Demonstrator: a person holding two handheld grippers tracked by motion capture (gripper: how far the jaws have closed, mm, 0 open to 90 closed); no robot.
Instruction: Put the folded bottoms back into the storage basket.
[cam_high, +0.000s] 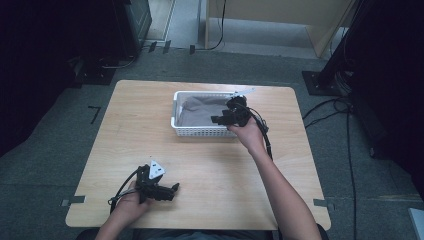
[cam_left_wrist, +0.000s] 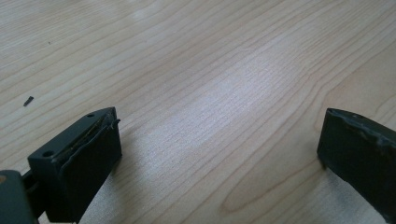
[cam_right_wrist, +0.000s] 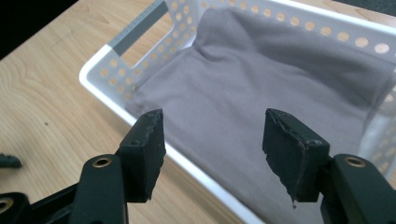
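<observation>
Right gripper (cam_right_wrist: 212, 135) parted above grey cloth (cam_right_wrist: 243, 88) in unlabelled basket (cam_right_wrist: 100, 81)

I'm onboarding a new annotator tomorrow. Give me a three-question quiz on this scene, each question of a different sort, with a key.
1. True or false: the grey cloth lies inside the white basket.
2. Multiple choice: the right gripper is A) clamped on the cloth, B) open above the basket's near rim, C) resting flat on the table.
3. Short answer: what lies between the left gripper's jaws?

Key
1. True: the cloth covers the basket's floor.
2. B: the jaws stand apart with nothing pressed between them.
3. Bare wooden table; the jaws are wide apart and hold nothing.
</observation>
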